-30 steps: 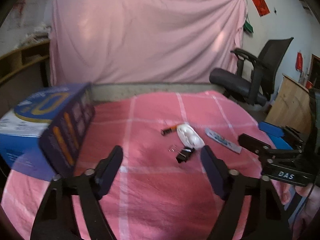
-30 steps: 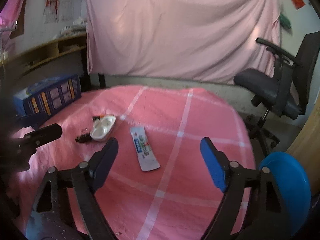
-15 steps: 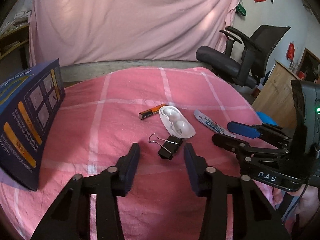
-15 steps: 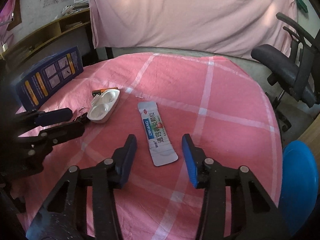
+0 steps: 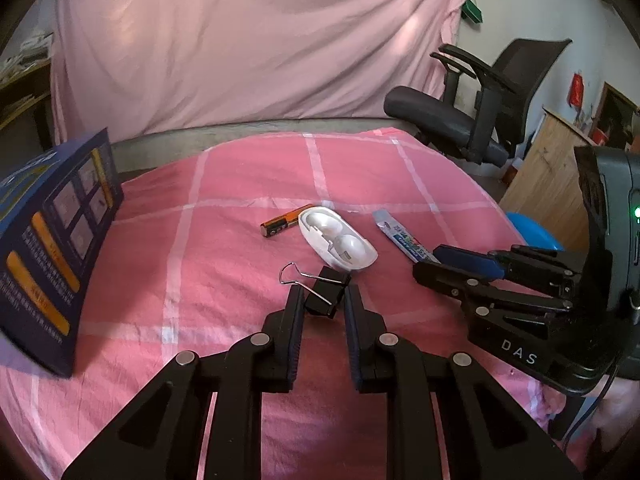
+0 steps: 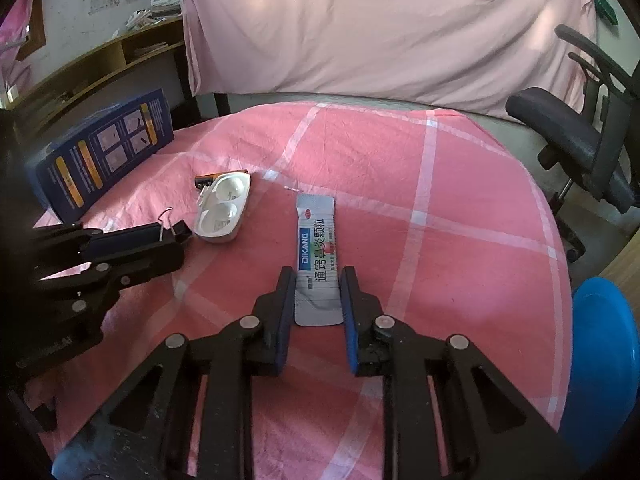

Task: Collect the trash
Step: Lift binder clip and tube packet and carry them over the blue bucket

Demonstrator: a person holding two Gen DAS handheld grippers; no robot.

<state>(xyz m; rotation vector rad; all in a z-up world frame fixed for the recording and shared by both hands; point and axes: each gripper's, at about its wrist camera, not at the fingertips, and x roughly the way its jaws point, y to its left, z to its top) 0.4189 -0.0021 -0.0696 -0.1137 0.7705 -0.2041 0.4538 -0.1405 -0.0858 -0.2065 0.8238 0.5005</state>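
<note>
left tool (image 5: 322, 302) closing around binder clip (image 5: 326, 290), battery (image 6: 204, 180) half hidden behind white case (image 6: 222, 208)

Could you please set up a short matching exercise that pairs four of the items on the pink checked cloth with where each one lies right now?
Things:
1. binder clip
2. medicine sachet
3. battery
4. blue box

Places:
A. at the cloth's far left edge
B. between the fingers of the left gripper
C. right beside the white plastic tray
D. between the fingers of the right gripper

Pairs: 1-B, 2-D, 3-C, 4-A
</note>
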